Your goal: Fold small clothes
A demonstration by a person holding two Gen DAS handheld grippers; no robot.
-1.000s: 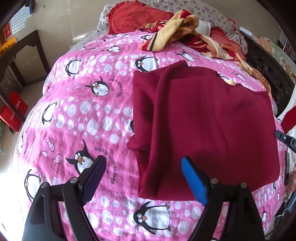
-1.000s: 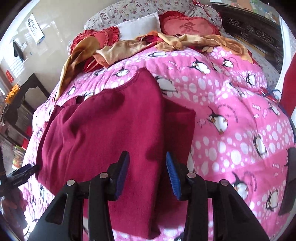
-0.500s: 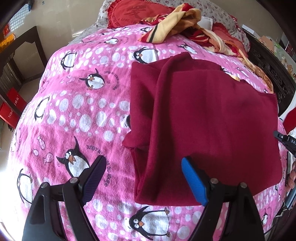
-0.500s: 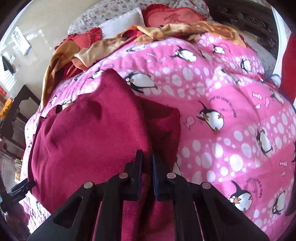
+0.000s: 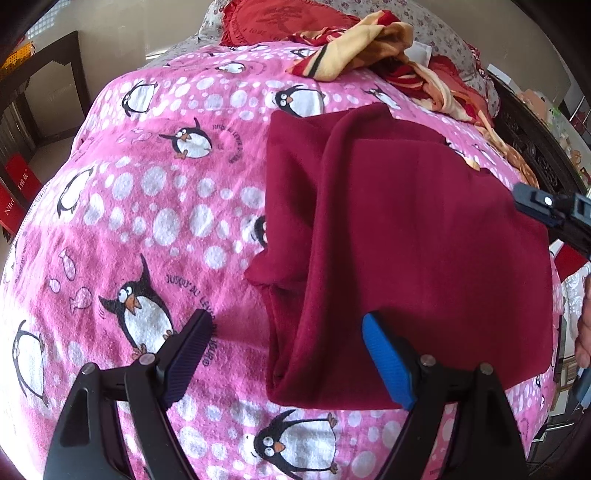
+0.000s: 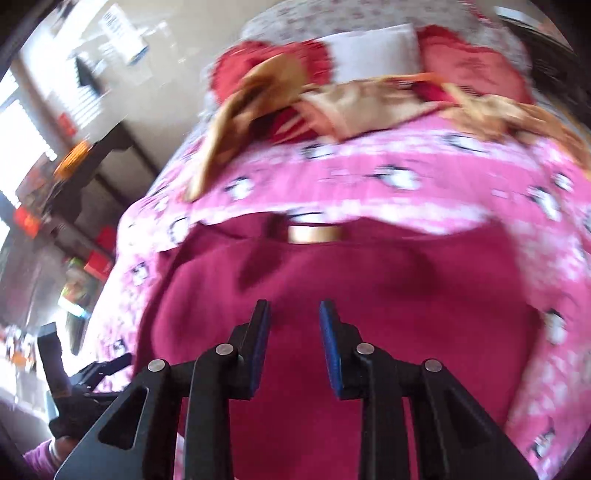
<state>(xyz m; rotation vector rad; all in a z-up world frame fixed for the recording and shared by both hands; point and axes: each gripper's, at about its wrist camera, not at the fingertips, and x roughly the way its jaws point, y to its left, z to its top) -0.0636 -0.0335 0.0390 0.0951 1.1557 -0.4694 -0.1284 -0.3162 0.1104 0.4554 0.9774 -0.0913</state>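
Right now the dark red garment (image 5: 406,236) lies folded on the pink penguin blanket (image 5: 155,206) — one side turned over the middle, a sleeve end poking out at the left edge. My left gripper (image 5: 286,354) hangs over its near-left corner, fingers spread wide, nothing between them. My right gripper (image 6: 294,343) is over the same cloth in a blurred view — its jaws are opening, with nothing pinched.

Dark wooden furniture (image 5: 44,85), pale walls (image 5: 140,22)
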